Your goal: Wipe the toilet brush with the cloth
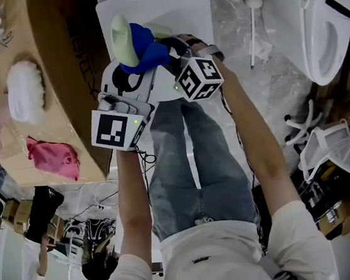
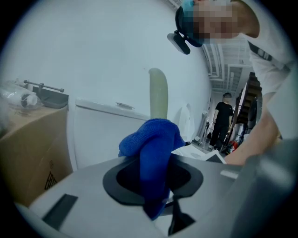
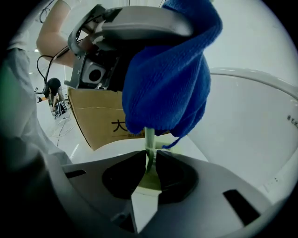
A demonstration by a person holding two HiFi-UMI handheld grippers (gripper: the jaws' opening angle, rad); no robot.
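blue cloth [image 1: 146,49] | against toilet brush [image 1: 121,36] (pale green) | above white toilet [image 1: 168,7]

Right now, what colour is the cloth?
Blue. The cloth shows best in the right gripper view.

Left gripper [image 2: 156,188]: jaws closed on blue cloth [image 2: 153,139] | Right gripper [image 3: 149,163]: jaws pinched on thin pale-green brush handle [image 3: 149,139] | Left forearm [image 1: 131,198], right forearm [image 1: 254,139]: bare, stretched forward, converging | Gripper tips: held close together, left marker cube [image 1: 118,127] nearer the torso.
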